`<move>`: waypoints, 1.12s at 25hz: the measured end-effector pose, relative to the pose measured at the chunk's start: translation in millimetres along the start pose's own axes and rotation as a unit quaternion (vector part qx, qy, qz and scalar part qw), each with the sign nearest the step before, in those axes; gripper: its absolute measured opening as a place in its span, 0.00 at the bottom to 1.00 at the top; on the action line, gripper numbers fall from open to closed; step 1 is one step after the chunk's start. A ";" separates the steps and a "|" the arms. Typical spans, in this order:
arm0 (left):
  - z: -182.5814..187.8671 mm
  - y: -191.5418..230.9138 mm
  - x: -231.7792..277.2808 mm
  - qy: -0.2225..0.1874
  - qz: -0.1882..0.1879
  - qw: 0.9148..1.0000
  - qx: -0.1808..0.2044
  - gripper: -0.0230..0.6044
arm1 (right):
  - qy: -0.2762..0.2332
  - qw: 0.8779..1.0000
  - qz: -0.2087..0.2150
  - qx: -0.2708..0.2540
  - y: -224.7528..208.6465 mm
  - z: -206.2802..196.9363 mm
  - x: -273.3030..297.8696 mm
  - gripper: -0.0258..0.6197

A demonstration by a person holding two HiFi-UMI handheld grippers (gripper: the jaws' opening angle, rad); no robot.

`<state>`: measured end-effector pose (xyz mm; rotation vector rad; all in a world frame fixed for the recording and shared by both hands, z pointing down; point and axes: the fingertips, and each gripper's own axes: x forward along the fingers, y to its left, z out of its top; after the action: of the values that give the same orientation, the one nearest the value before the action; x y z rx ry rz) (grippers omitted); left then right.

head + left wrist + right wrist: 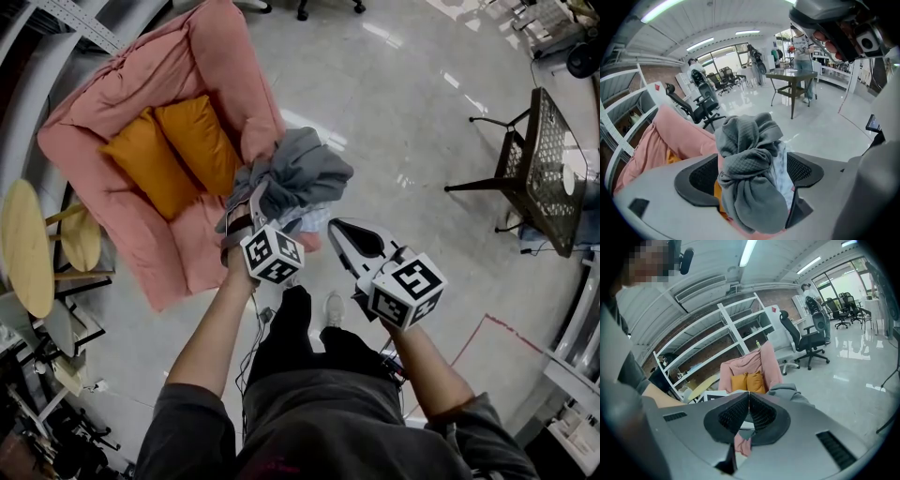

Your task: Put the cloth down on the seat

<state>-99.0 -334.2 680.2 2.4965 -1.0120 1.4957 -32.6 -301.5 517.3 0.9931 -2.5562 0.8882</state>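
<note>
Two round wooden side tables [26, 246] stood at the far left, beside a pink armchair [141, 84] on a glossy pale floor [403, 112]. Two orange cushions [178, 150] leaned against the armchair's back, above its bare pink seat [199, 246].

The left hand-held gripper [257, 199] was clenched on a bunched grey cloth [295, 178]. In the left gripper view the wad filled the gap between the jaws, with a paler fabric showing inside the grey. The cloth hung in the air by the armchair's near arm, clear of the seat and the cushions.

Just to its right, the right hand-held gripper [748, 399] pointed toward the armchair, its jaws pressed together with nothing between them. Each hand-held gripper carried a cube with black-and-white square markers, the left cube [272, 255] near the right cube [408, 291].

Further right, well apart from the armchair, a black mesh-topped table [553, 169] stood on thin legs, and a red line [487, 328] ran across the floor. The gripper views showed an open workroom with white shelving racks [717, 338] against a brick wall, black office chairs [701, 105], ceiling strip lights [661, 11] and bright windows. A person [802, 61] stood beyond the mesh-topped table.
</note>
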 end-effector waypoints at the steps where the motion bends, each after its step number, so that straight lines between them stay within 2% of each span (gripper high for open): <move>1: 0.9 1.9 -2.5 -0.003 0.002 1.000 -0.003 0.78 | 0.000 1.000 0.000 -0.001 0.8 0.9 0.2 0.07; 6: 16.4 15.9 -26.0 -0.033 0.020 0.999 -0.024 0.76 | -0.007 1.000 0.001 -0.012 7.7 14.4 -2.1 0.06; 7: 20.2 19.4 -33.3 -0.042 0.026 0.998 -0.027 0.72 | -0.010 1.000 0.001 -0.015 10.2 18.3 -2.5 0.07; 9: 27.9 25.2 -49.7 -0.061 0.039 0.997 -0.033 0.54 | -0.014 1.000 0.003 -0.023 16.1 27.2 -3.9 0.06; 10: 31.9 27.4 -58.2 -0.070 0.045 0.996 -0.037 0.49 | -0.016 0.999 0.004 -0.028 19.3 31.8 -5.1 0.06; 14: 47.2 30.9 -91.4 -0.104 0.064 0.991 -0.060 0.30 | -0.024 0.999 0.007 -0.047 32.4 47.4 -13.4 0.06; 18: 57.6 27.6 -119.0 -0.124 0.078 0.986 -0.083 0.17 | -0.028 0.997 0.011 -0.067 46.0 55.5 -24.1 0.06; 24: 77.3 21.9 -157.8 -0.155 0.087 0.978 -0.107 0.06 | -0.039 0.995 0.016 -0.094 60.3 65.8 -40.5 0.07; 28: 90.3 14.1 -179.1 -0.170 0.083 0.976 -0.111 0.05 | -0.046 0.994 0.016 -0.101 68.6 70.9 -52.9 0.06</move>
<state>-93.9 -288.5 484.5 2.6066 -1.3816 0.9357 -41.8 -278.5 408.1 0.9548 -2.6817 0.5890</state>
